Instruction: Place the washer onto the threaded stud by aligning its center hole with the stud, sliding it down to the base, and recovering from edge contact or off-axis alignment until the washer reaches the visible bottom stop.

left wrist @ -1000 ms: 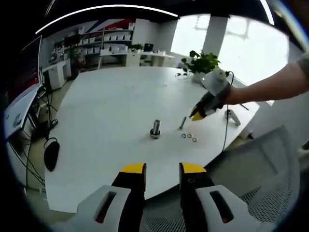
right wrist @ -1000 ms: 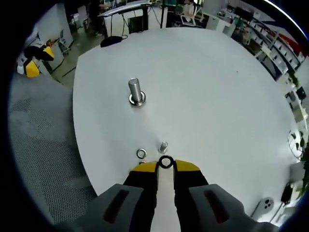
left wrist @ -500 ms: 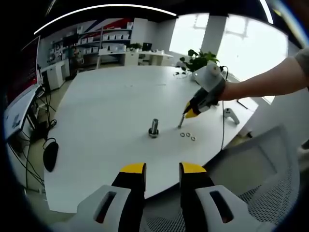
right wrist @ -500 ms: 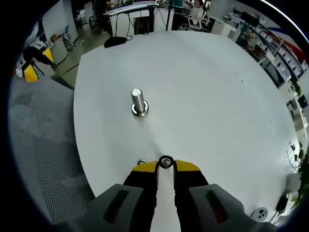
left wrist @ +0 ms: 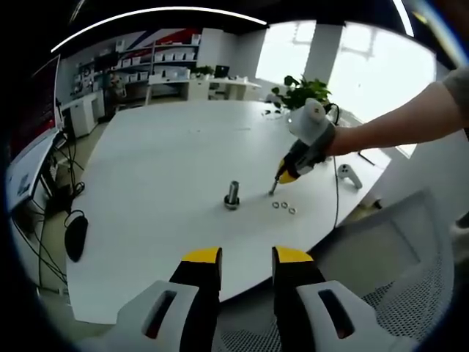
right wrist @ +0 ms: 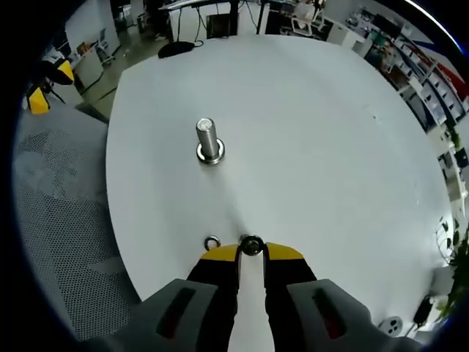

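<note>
The white round table [right wrist: 330,147] carries few things. The threaded stud [right wrist: 209,141] stands upright near the table's middle, its long axis vertical and its wide base flat on the surface; nothing lies on the table between it and the right gripper [right wrist: 251,249]. In the right gripper view one loose washer [right wrist: 212,242] lies flat on the table just beside the yellow jaw tips, on their left side. The right gripper's jaws are closed on the washer [right wrist: 251,245], which sits pinched between the tips with its ring face and its center hole turned toward the camera. This held washer is well apart from the stud. In the left gripper view the right gripper [left wrist: 284,176] is seen from the side, held by a person's hand with the arm [left wrist: 396,128] coming from the right, its yellow tips pointing down to the table near a small upright bolt [left wrist: 272,188] and two loose washers [left wrist: 284,207] lying just beside the stud [left wrist: 232,195]. The left gripper [left wrist: 246,257] is off the table's near edge, its two jaws apart with nothing between them. A mesh chair [left wrist: 388,286] stands at the right, a potted plant [left wrist: 304,92] at the far edge of the table, and a dark mouse [left wrist: 76,236] lies below its left edge.
</note>
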`<control>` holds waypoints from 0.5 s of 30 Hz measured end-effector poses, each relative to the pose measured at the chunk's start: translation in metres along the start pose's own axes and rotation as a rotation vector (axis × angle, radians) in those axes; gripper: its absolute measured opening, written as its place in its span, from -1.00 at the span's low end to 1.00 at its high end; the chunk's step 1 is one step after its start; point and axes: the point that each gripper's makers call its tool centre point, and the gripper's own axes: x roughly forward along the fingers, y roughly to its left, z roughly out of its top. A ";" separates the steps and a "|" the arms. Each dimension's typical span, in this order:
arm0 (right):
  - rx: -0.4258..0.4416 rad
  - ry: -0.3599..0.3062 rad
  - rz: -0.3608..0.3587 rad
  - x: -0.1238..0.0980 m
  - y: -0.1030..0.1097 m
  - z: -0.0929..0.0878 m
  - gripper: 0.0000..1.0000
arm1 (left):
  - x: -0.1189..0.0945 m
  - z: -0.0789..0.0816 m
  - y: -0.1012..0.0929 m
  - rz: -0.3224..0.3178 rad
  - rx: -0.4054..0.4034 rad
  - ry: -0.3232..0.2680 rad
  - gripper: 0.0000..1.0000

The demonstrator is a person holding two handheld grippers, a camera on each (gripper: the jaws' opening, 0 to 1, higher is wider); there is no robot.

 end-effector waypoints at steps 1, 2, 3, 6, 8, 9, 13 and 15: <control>0.001 0.005 0.000 0.001 0.000 0.000 -0.73 | 0.000 0.000 0.000 -0.001 0.000 0.001 -0.50; 0.001 0.012 0.002 0.003 0.001 -0.001 -0.73 | 0.000 0.000 0.000 -0.002 0.001 0.001 -0.50; -0.001 0.014 0.002 0.004 0.002 -0.001 -0.73 | 0.000 0.000 0.000 -0.002 0.002 0.003 -0.50; -0.009 0.030 0.004 0.012 0.002 -0.005 -0.73 | 0.000 0.000 -0.001 -0.006 0.002 0.001 -0.50; -0.007 0.037 0.005 0.014 0.002 -0.006 -0.73 | 0.000 0.000 -0.001 -0.007 0.003 0.000 -0.50; -0.004 0.044 0.006 0.016 0.001 -0.007 -0.73 | 0.000 0.000 -0.001 -0.007 0.003 0.001 -0.51; 0.003 0.061 0.011 0.023 0.003 -0.012 -0.72 | 0.000 0.000 -0.002 -0.009 0.005 0.000 -0.51; 0.006 0.066 0.012 0.025 0.003 -0.014 -0.72 | 0.000 0.000 -0.002 -0.010 0.005 -0.001 -0.51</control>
